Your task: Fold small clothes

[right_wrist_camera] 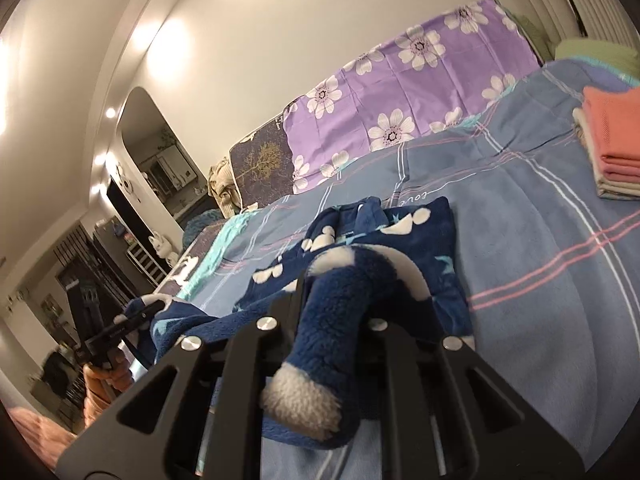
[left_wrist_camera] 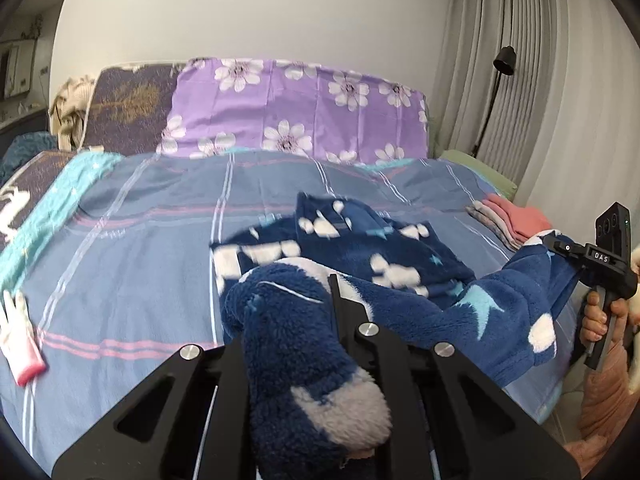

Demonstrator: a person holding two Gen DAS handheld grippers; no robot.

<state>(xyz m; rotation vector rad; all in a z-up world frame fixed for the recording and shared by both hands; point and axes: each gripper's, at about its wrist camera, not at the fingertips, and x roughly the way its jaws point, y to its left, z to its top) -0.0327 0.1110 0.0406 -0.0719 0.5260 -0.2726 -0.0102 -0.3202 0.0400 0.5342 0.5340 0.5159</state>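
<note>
Fleece garment (left_wrist_camera: 360, 248), soft and floppy, sags between my left gripper (left_wrist_camera: 320, 304) and right gripper (right_wrist_camera: 332, 280), both clamped on its near corners over the bed (left_wrist_camera: 140, 240).

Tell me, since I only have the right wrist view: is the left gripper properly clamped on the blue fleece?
Observer: Yes. The left wrist view shows the left gripper shut on the blue fleece garment, with a pale cuff bunched back between its fingers.
Operator: Is anything else loose on the bed?
Observer: A white and pink glove lies on the bedsheet, left of the garment and apart from it.
Operator: What's past the folded stack?
Observer: A black lamp stands in front of the grey curtain.
</note>
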